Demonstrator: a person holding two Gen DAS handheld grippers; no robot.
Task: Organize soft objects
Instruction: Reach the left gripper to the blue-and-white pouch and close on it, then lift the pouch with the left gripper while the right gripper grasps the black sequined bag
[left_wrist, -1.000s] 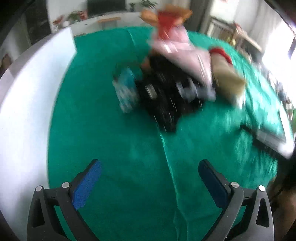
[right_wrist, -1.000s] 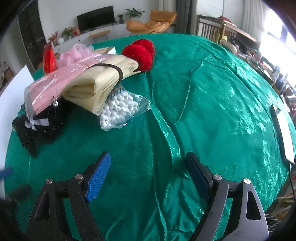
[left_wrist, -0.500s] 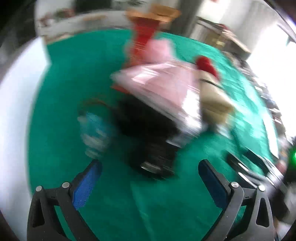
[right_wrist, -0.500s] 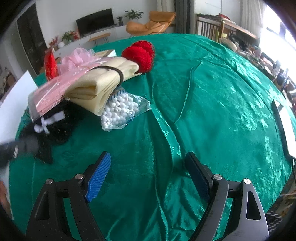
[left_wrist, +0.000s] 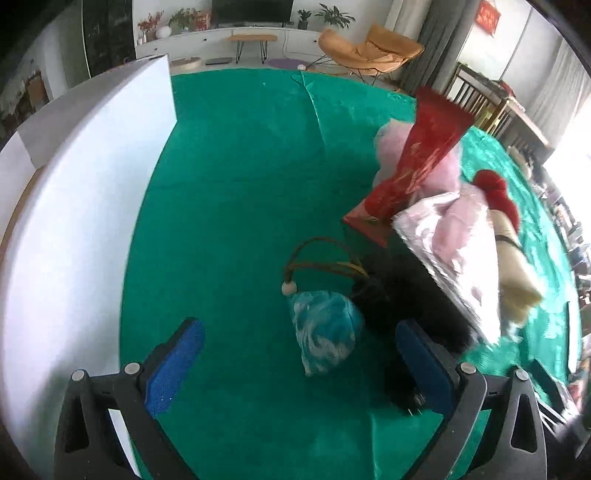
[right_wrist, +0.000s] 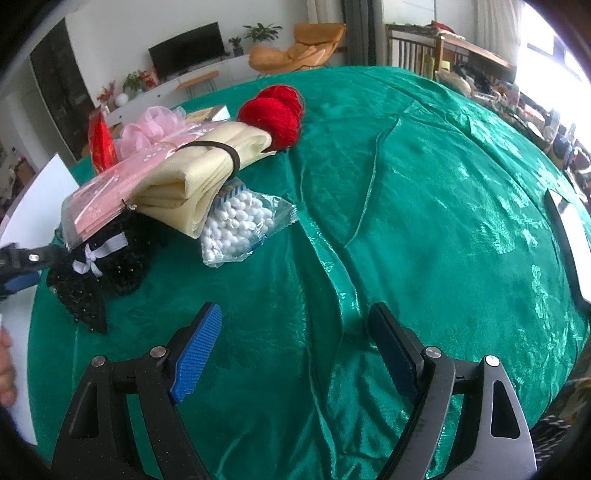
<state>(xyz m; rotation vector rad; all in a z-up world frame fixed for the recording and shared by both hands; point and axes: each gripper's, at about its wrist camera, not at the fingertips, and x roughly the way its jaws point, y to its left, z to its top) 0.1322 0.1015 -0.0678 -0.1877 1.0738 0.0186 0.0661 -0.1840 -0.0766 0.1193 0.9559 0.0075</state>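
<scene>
A pile of soft things lies on the green tablecloth (right_wrist: 424, 192): a blue-and-white puff in clear wrap (left_wrist: 325, 332), black beaded fabric (left_wrist: 406, 295) with a white bow (right_wrist: 96, 258), a pink packet (right_wrist: 110, 199), a cream cloth roll (right_wrist: 199, 181) with a dark band, a bag of white beads (right_wrist: 240, 225), red yarn (right_wrist: 273, 114) and a red bag (left_wrist: 424, 155). My left gripper (left_wrist: 299, 365) is open just in front of the puff, pads clear of it. My right gripper (right_wrist: 295, 347) hangs open over bare cloth, right of the pile.
A white board (left_wrist: 74, 221) stands along the table's left side. A flat white device with a dark rim (right_wrist: 569, 243) lies at the right edge. A person's hand (right_wrist: 5, 369) shows at the far left. Chairs and furniture stand beyond the table.
The left gripper has moved in on the pile's left end, so the blue puff now sits just ahead of its open fingers. The right gripper has stayed put.
</scene>
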